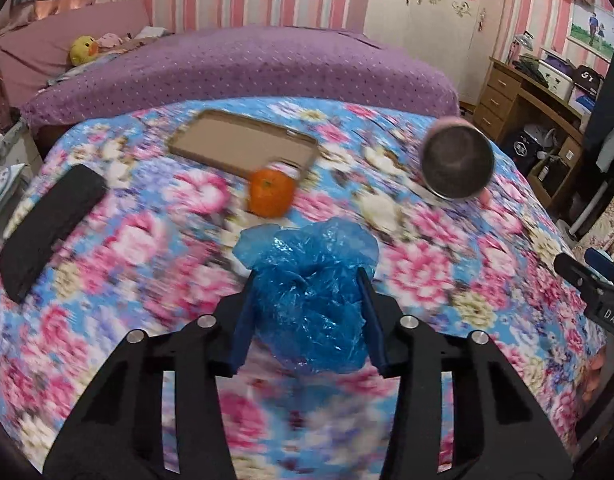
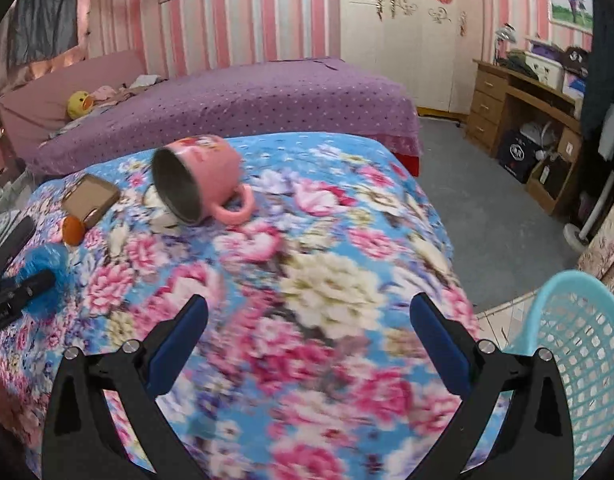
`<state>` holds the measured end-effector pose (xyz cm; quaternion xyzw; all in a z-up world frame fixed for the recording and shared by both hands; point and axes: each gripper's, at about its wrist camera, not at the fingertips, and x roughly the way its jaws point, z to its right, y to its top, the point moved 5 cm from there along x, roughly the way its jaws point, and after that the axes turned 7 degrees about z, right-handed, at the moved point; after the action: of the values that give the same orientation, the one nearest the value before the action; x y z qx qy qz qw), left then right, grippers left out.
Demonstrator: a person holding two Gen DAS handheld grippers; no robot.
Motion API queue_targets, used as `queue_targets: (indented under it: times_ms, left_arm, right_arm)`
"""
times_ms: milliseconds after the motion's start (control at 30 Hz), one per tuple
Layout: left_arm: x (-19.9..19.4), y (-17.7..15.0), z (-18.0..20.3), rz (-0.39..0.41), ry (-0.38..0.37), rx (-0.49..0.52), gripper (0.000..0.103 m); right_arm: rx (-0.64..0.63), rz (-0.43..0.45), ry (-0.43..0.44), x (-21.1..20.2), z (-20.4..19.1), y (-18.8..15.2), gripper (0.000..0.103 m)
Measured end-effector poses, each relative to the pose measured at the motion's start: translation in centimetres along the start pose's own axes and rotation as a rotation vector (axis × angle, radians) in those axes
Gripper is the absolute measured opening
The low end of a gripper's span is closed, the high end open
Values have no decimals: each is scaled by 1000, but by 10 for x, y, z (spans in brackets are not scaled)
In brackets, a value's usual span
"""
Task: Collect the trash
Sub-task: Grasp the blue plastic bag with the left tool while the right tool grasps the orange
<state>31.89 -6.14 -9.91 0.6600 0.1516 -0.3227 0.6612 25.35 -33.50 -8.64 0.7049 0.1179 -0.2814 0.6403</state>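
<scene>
Gripping a crumpled blue plastic bag [image 1: 313, 300], the left gripper [image 1: 307, 280] has its two blue fingers [image 1: 243, 332] pressed against the bag's sides, low over a table covered with a flowered cloth [image 1: 127, 248]. That bag sits at the near middle of the table in the left wrist view, and at the far left in the right wrist view [image 2: 47, 280].

Just beyond the bag lies an orange [image 1: 271, 193], touching the near edge of a flat cardboard tray [image 1: 243, 144]. To the right of these a pink mug [image 2: 199, 178] lies on its side, its metal-lined mouth turned toward the cameras and its handle resting on the cloth. A long black object [image 1: 47, 224] lies at the left side of the table; what it is cannot be told.

The right gripper [image 2: 309, 320] hangs over the near right part of the table with its fingers [image 2: 179, 348] spread wide and nothing between them. A light blue plastic basket [image 2: 575, 360] with a lattice wall stands at the near right, beside the table edge. Behind the table stands a bed with a purple cover [image 1: 247, 64].
</scene>
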Motion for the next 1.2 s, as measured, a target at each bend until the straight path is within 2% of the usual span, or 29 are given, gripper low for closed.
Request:
queue_targets:
  times_ms: [133,367,500,700,767,900,967,1067,1200]
  left_arm:
    - [-7,12,-39,41,79,14,44]
    - [-17,23,-104,69,200,6,44]
    - [-20,26,-144,76,250,-48,44]
    - [-22,26,-183,69,277,-153,44]
    - [-24,27,-189,69,277,-179,44]
    - [-25,25,-191,68,271,-200,44]
    - [-25,25,-190,65,261,-206,44]
    - [-29,26,-189,71,265,-201,44]
    - [-36,26,-185,82,264,-198,44]
  right_arm:
    - [-52,18,42,-1,-41,3,99]
    - [-170,46,114,13,-141,21,99]
    - [-221,46,150,27,-195,31,99]
    - [-206,-9,194,48,-241,34,97]
    - [-220,-32,210,55,-254,31,83]
    - [-295,-79,217,70,-280,22,63]
    - [-309,-107,214,77,-284,18,41]
    - [-277,-102,252,73,-280,19,31]
    - [-266,-68,267,59,-270,20,31]
